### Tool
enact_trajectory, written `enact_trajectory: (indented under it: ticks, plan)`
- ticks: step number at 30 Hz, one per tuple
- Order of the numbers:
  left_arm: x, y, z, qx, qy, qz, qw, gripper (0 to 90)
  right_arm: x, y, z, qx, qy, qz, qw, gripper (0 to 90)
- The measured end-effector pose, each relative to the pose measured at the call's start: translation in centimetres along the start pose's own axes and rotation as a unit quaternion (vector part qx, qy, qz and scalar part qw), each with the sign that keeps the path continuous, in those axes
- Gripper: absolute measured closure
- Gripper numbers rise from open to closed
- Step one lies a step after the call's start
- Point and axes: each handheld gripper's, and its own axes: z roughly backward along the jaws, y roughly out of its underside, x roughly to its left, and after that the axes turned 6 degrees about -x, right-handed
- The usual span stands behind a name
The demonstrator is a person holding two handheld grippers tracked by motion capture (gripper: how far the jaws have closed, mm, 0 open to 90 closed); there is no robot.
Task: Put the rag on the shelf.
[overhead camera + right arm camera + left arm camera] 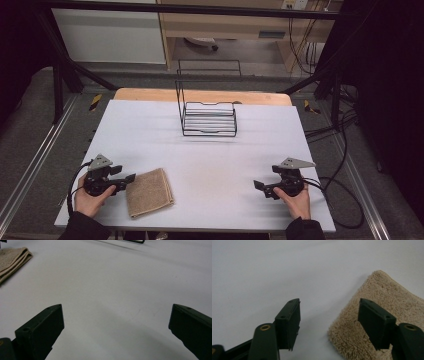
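The left gripper (329, 315) has its jaws parted, with nothing pressed between them. One jaw hangs over bare tabletop; the other sits over the near corner of a folded tan towel (384, 302), though whether that jaw actually touches the pile is hard to tell from this angle. In the high view the left gripper (131, 177) lies just beside the towel (149, 192), at the towel's left edge, held in the person's left hand (90, 200).

The right gripper (116, 322) stands with its jaws spread wide over empty white surface, gripping nothing. It rests near the table's front right (257, 185), well apart from the towel, with the right hand (296, 199) behind it.

The towel lies flat near the front left of the white table (210, 150). Farther back, around the middle, stands a black wire rack (209, 119).
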Motion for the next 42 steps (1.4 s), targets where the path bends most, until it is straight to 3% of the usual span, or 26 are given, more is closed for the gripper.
enact_trajectory:
  ticks: [9,20,32,42]
  plan:
    - [0.1,0.5,0.2,0.022,0.002,0.035,0.9991,53.6,0.8,-0.2,-0.6,0.003,-0.003,0.006,1.0000,0.5]
    - [-0.3,0.9,-0.5,0.040,0.000,0.044,0.9983,66.3,3.1,-1.3,-2.1,0.008,-0.021,0.019,0.9996,0.5]
    - [-0.7,1.0,-0.8,0.045,0.006,0.055,0.9975,76.6,7.4,-3.6,-5.7,0.014,-0.045,0.032,0.9984,0.7]
    - [-1.0,0.9,-0.8,0.050,0.005,0.045,0.9977,80.5,11.8,-6.7,-10.7,0.016,-0.058,0.041,0.9973,1.9]
